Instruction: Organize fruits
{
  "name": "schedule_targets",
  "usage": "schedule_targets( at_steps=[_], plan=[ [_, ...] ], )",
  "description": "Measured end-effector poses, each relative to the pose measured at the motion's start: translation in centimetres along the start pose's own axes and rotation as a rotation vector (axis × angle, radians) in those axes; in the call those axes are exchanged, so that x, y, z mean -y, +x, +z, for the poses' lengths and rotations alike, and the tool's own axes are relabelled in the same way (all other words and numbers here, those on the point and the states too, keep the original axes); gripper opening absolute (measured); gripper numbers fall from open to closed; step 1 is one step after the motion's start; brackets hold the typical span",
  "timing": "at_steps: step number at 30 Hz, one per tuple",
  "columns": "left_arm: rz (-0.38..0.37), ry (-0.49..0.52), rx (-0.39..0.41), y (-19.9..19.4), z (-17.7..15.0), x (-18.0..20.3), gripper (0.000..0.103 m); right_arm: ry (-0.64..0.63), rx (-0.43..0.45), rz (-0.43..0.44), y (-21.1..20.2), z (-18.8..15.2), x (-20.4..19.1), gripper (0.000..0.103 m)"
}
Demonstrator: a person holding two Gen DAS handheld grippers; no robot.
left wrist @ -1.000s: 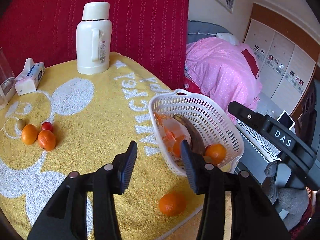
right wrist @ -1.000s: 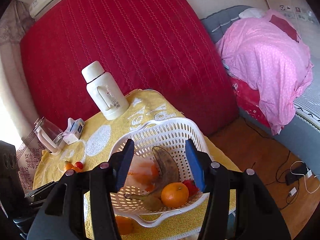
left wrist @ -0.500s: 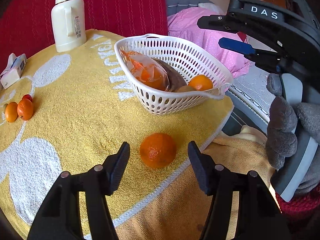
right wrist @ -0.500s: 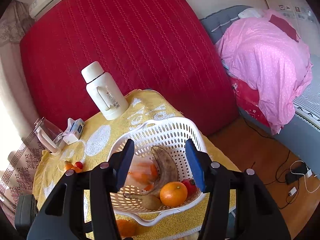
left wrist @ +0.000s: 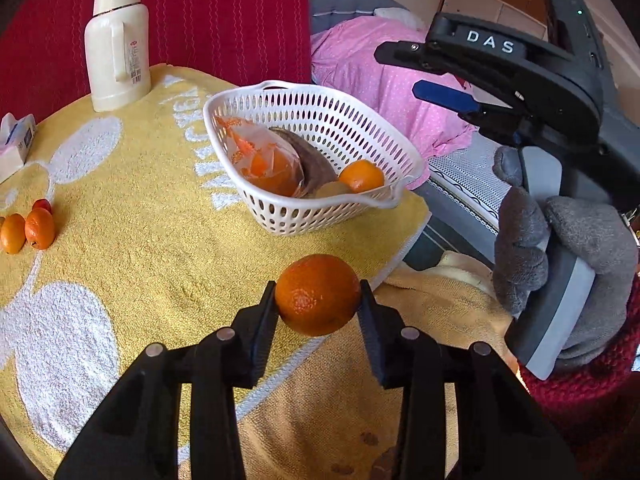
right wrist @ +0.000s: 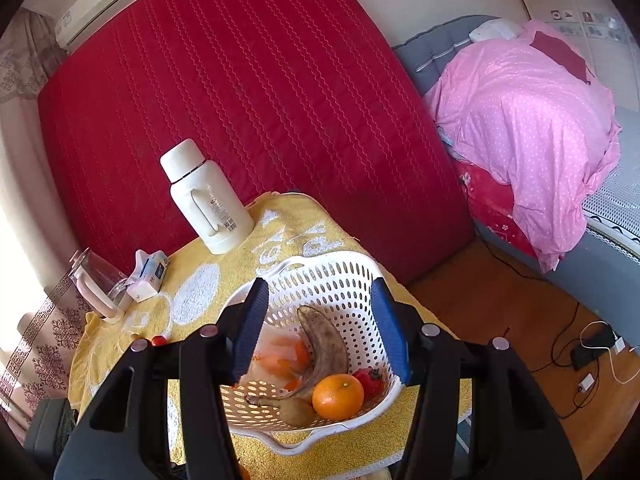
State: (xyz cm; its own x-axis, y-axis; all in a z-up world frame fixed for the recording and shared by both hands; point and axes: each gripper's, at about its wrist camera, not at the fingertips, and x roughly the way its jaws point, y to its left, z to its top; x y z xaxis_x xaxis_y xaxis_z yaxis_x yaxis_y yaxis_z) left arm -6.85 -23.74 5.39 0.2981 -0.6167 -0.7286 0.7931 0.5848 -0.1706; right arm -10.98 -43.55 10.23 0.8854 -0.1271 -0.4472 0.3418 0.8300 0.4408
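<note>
The left hand-held gripper (left wrist: 318, 304) is clamped on a mandarin orange (left wrist: 318, 294), one finger pressed against each flank at its widest part, which keeps the round fruit from rolling out. The fruit sits at the near edge of the yellow towel (left wrist: 132, 208) covering the counter, and I cannot tell whether it is resting on the cloth or just lifted. At 12 o'clock beyond it stands the white perforated basket (left wrist: 280, 224), its low spout-like lip turned this way, probably the easiest side to drop fruit over. It already holds a bagged bundle of orange fruit (left wrist: 264, 160), a browned banana (right wrist: 324, 344), another orange (right wrist: 338, 396), a red fruit (right wrist: 370, 380) and a brownish pear (right wrist: 298, 410). The right hand-held gripper (right wrist: 324, 332) hovers above the basket with its blue-padded jaws wide apart and empty, likely just waiting. At 9 o'clock, well apart, three small fruits (left wrist: 28, 226) lie unsorted. Farthest, at 11 o'clock, stands a white thermos (left wrist: 118, 46).
</note>
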Motion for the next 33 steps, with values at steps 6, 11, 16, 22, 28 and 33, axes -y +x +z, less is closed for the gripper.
schedule_targets(
  at_steps=[6, 11, 16, 22, 28, 33],
  plan=[
    [0.007, 0.02, 0.145, -2.5, 4.0, 0.3, 0.04, 0.007, 0.005, -0.003, -0.1, 0.1, 0.1, 0.055],
    [0.015, -0.014, 0.15, -0.6, 6.6, -0.6, 0.04, 0.008, 0.005, -0.002, -0.1, 0.1, 0.2, 0.055],
    [0.038, -0.066, 0.156, 0.6, 6.6, -2.1, 0.059, 0.005, -0.001, -0.007, -0.1, 0.1, 0.2, 0.055],
    [0.091, -0.059, 0.164, 0.3, 5.7, -2.4, 0.059, 0.002, -0.019, -0.009, 0.4, -0.3, 0.0, 0.055],
    [0.119, -0.095, 0.162, -0.2, 5.1, -3.1, 0.064, -0.008, -0.028, -0.006, 0.7, -0.6, -0.4, 0.055],
    [0.142, -0.131, 0.162, -0.5, 4.8, -4.1, 0.072, -0.019, -0.039, 0.005, 1.0, -0.9, -0.8, 0.055]
  ],
)
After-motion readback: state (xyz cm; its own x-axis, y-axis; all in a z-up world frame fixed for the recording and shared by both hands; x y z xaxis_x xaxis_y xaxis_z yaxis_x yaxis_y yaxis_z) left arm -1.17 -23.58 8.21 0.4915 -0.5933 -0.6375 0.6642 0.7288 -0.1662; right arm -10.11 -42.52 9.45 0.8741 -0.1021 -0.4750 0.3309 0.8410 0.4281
